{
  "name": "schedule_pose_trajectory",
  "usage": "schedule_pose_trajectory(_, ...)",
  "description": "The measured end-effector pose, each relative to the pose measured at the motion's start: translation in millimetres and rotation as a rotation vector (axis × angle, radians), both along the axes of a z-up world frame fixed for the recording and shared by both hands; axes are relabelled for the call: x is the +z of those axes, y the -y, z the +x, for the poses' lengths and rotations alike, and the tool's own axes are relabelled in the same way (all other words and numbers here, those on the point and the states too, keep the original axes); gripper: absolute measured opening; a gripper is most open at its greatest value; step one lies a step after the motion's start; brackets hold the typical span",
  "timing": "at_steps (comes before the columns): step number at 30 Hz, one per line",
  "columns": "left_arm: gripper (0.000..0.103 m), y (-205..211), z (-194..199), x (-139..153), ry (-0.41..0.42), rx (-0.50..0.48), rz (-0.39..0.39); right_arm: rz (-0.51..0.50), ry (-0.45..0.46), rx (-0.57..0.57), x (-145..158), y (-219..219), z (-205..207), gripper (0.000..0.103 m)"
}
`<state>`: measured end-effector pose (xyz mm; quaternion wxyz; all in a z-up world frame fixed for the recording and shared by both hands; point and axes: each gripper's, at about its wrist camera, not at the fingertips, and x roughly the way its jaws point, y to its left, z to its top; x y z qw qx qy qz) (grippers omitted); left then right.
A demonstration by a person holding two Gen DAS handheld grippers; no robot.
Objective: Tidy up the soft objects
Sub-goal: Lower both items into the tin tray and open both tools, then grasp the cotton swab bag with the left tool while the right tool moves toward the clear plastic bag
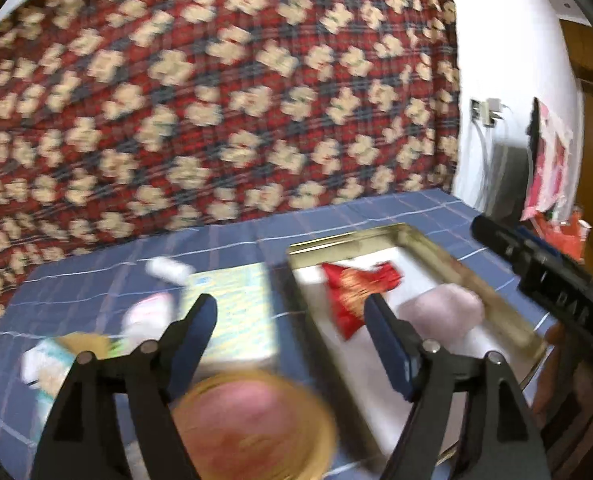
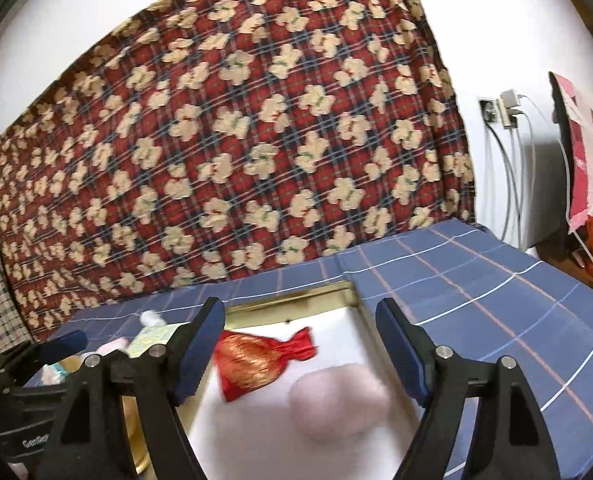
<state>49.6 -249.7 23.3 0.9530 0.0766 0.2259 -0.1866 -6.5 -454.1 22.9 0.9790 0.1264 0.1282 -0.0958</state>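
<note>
A gold-rimmed tray with a white floor lies on the blue checked cloth. In it lie a red and gold drawstring pouch and a pale pink fluffy ball. My left gripper is open and empty, above the tray's left edge. My right gripper is open and empty, over the tray above the pouch and ball. A round pink thing with a yellow rim, blurred, lies below the left gripper.
Left of the tray lie a yellow-green patterned flat packet, a small white tube and other small blurred items. A red teddy-bear blanket hangs behind. Cables and a plug are on the right wall. The right gripper's body shows at the left view's right.
</note>
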Motion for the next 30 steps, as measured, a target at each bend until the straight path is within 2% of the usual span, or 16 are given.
schedule_pose_trajectory(2, 0.079, -27, -8, -4, 0.022, 0.050, -0.001, 0.002, 0.011, 0.031, -1, -12, -2, 0.080)
schedule_pose_trajectory(6, 0.089, -77, -14, -11, 0.051, 0.159, -0.003, -0.021, 0.036, 0.108, -1, -44, -5, 0.080)
schedule_pose_trajectory(9, 0.090, -117, -11, -18, 0.065, 0.258, 0.016, -0.052, 0.050, 0.164, -1, -70, -6, 0.080)
schedule_pose_trajectory(14, 0.090, -174, 14, -39, -0.020, 0.370, 0.003, -0.114, 0.058, 0.278, -5, -116, -4, 0.080)
schedule_pose_trajectory(18, 0.090, -195, 35, -56, -0.124, 0.366, -0.011, -0.142, 0.030, 0.352, -13, -145, 3, 0.080)
schedule_pose_trajectory(21, 0.090, -195, 49, -67, -0.172, 0.345, 0.028, -0.162, 0.006, 0.385, -19, -160, 8, 0.080)
schedule_pose_trajectory(24, 0.090, -195, 59, -73, -0.217, 0.324, 0.028, -0.170, -0.019, 0.410, -24, -170, 13, 0.080)
schedule_pose_trajectory(26, 0.084, -196, 63, -75, -0.241, 0.319, 0.025, -0.174, -0.031, 0.434, -26, -175, 15, 0.080)
schedule_pose_trajectory(28, 0.065, -198, 64, -76, -0.253, 0.296, 0.009, -0.193, -0.036, 0.448, -28, -183, 16, 0.080)
schedule_pose_trajectory(30, 0.051, -200, 65, -77, -0.270, 0.283, -0.005, -0.206, -0.040, 0.465, -30, -190, 17, 0.080)
